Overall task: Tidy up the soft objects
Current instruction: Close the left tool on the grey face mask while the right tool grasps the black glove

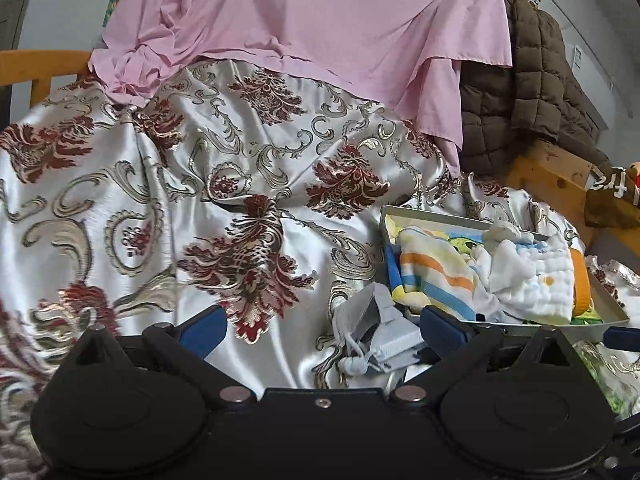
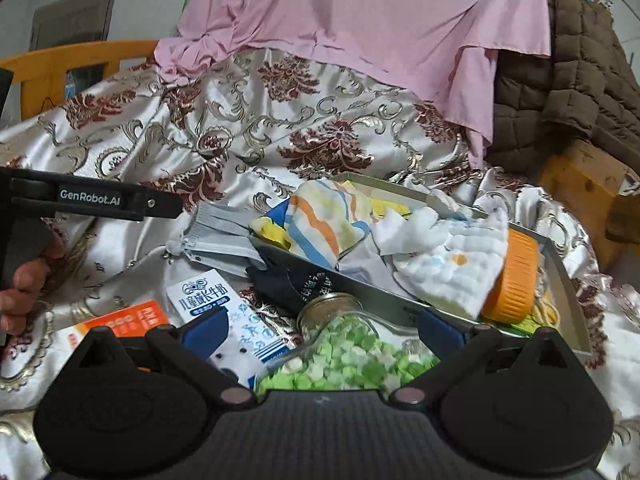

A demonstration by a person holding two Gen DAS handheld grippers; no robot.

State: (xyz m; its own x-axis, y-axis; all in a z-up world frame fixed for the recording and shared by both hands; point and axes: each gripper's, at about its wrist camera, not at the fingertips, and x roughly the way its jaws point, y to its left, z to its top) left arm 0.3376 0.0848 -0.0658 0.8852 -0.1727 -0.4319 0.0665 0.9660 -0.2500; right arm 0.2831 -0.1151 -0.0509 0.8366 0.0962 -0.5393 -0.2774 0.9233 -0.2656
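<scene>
Grey drawstring pouch (image 1: 378, 340) is sitting just ahead of the left gripper (image 1: 320, 328), off-centre toward its right finger (image 1: 444, 326), lying on the satin brocade bedspread (image 1: 168, 200) and touching the near-left corner of the grey tray (image 1: 608, 304). In the right wrist view the same pouch (image 2: 218, 236) is showing well ahead and left of the right gripper (image 2: 320, 330), with its long axis running roughly left-right along the tray's near-left edge and the cord end pointing left. So the left gripper is looking like the nearer one for it.

Both pairs of fingers are standing wide apart, gripping nothing. Right gripper is hovering over a glass jar of green and white pieces (image 2: 344, 344), lying on its side, with a milk carton (image 2: 224, 312) by its left finger (image 2: 206, 332); neither is soft.

Tray is already holding a striped towel (image 2: 324, 220), a white quilted cloth (image 2: 448, 268) and an orange ribbed lid or tub (image 2: 512, 284). A dark navy cloth with white print (image 2: 288, 280) is lying against the tray's outer wall, not inside.

Judgement: the pouch still needs to go in the tray; the left gripper would need a slight shift right to centre on it.
</scene>
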